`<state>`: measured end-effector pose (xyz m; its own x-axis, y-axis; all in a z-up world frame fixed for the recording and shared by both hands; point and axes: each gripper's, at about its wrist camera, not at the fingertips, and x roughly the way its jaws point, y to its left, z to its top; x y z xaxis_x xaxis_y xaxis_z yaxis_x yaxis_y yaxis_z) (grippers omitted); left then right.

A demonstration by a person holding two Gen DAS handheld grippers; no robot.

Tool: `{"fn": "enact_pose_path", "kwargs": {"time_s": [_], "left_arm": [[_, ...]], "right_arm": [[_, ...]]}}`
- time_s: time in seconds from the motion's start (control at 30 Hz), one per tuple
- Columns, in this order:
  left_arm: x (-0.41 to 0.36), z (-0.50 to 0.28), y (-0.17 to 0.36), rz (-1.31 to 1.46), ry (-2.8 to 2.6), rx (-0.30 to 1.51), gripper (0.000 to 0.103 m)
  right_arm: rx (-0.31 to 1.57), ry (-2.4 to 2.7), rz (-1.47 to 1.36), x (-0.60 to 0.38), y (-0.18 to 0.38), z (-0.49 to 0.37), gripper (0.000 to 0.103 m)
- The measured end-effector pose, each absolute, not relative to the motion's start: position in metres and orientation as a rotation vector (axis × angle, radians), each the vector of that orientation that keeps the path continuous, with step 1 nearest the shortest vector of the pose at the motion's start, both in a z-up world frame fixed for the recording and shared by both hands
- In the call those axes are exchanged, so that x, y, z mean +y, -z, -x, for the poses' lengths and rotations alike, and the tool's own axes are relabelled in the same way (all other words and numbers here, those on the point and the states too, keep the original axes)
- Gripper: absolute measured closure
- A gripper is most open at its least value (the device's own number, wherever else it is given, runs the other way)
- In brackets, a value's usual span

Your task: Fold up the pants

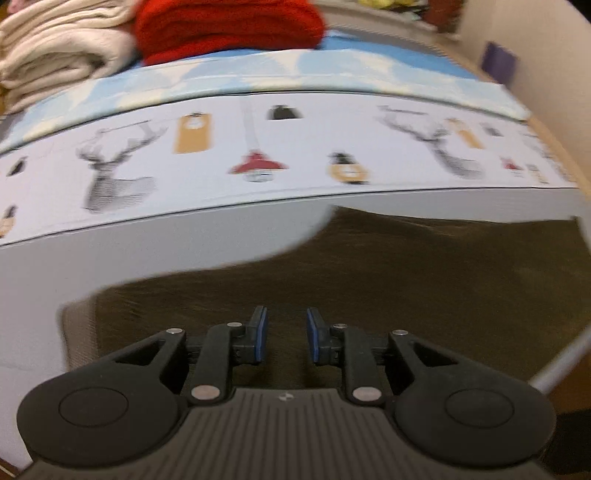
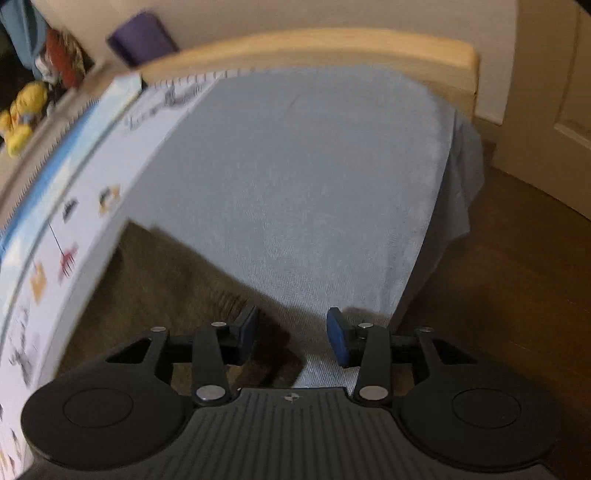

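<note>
The dark olive-brown pants [image 1: 406,277] lie flat on a pale grey sheet [image 2: 295,184]. In the left wrist view they fill the lower right, and my left gripper [image 1: 286,317] hovers over them. Its blue pads stand a narrow gap apart with nothing between them. In the right wrist view the pants [image 2: 166,288] reach in from the lower left, and their edge runs diagonally under my right gripper [image 2: 291,321]. That gripper is open wider and empty, above the line where pants meet sheet. Both views are motion-blurred.
A white cloth printed with deer and lamps [image 1: 258,147] lies beyond the pants. Behind it sit folded cream blankets [image 1: 55,48] and a red folded garment [image 1: 229,26]. A wooden frame [image 2: 314,48] ends the bed. Brown floor [image 2: 498,277] lies to the right.
</note>
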<state>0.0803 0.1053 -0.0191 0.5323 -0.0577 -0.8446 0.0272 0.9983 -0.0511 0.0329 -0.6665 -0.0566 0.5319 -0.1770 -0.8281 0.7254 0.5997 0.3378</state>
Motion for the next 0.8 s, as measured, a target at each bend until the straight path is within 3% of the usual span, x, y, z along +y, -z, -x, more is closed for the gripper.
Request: {"fn": "enact_pose_path", "kwargs": {"time_s": [0.27,0.67,0.7,0.73,0.8], "left_arm": [[0.049,-0.053,0.057,-0.065,0.143,1.115,0.075],[0.041,-0.012,0.061,0.05,0.144,1.086,0.075],[0.038,-0.012,0.06,0.037,0.15,1.075,0.075],[0.037,-0.014,0.06,0.031,0.151,1.068,0.075],[0.038,-0.017,0.06,0.041,0.145,1.061,0.075]], "right_arm": [[0.861,0.534,-1.005,-0.671,0.079,-0.017,0.054],[0.86,0.546,-0.95,-0.659,0.087,-0.028,0.051],[0.862,0.552,-0.935,-0.657,0.086,-0.029,0.054],[0.862,0.564,-0.919,-0.656,0.085,-0.029,0.065],[0.851,0.577,-0.905,-0.653,0.082,-0.028,0.072]]}}
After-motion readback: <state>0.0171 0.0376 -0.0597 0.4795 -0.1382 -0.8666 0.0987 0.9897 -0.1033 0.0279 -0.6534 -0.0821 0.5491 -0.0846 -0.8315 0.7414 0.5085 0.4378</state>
